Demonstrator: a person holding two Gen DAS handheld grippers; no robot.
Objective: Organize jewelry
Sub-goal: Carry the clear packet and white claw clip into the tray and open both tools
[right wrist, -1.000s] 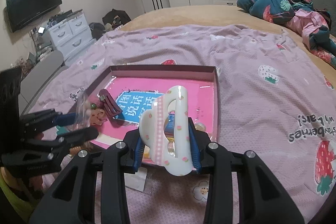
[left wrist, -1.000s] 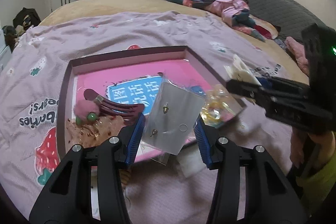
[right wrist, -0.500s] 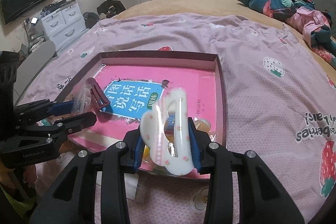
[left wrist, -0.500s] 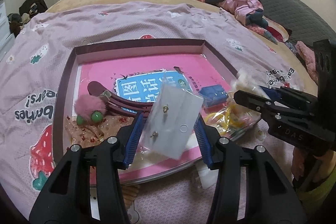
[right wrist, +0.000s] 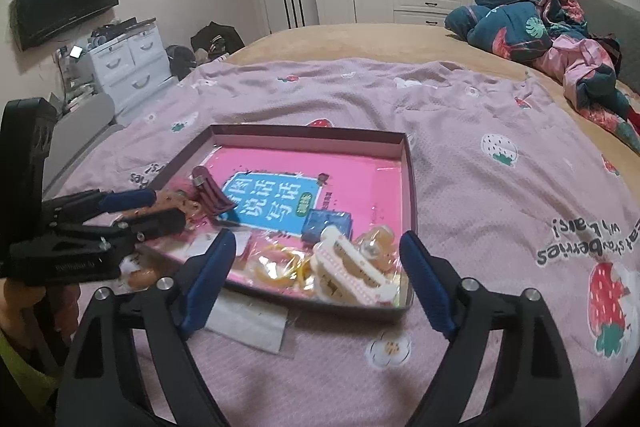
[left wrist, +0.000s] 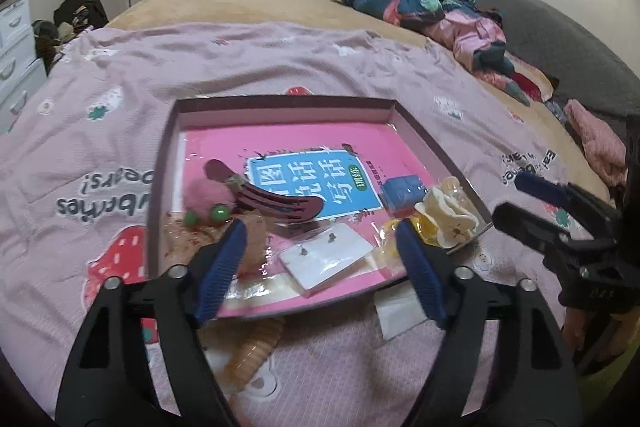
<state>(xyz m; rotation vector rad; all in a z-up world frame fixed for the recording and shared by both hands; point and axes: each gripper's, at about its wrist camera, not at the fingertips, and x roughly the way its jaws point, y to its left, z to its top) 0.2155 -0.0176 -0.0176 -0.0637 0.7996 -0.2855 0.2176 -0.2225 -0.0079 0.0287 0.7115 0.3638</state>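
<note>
A shallow dark-rimmed box [left wrist: 280,103] [right wrist: 408,163] with a pink book inside lies on the bedspread. My left gripper [left wrist: 320,239] is open and empty just above the box's near edge, over the white earring card [left wrist: 324,261] lying in the box. My right gripper [right wrist: 314,259] is open and empty over the box's near right corner, where the white dotted hair claw [right wrist: 352,275] [left wrist: 448,217] lies. A maroon hair clip [left wrist: 272,197] [right wrist: 210,189], a pink pompom tie [left wrist: 202,197], a blue case [right wrist: 326,223] and a bag of yellow pieces [right wrist: 280,265] also lie in the box.
A tan comb [left wrist: 252,347] and a clear packet [left wrist: 400,311] [right wrist: 252,319] lie on the purple strawberry bedspread [right wrist: 500,211] in front of the box. Crumpled bedding [right wrist: 540,23] is at the far right. A white dresser [right wrist: 128,63] stands left of the bed.
Both grippers have opened. The earring card dropped from the left gripper into the box, and the white hair claw dropped from the right gripper into the box's near right corner.
</note>
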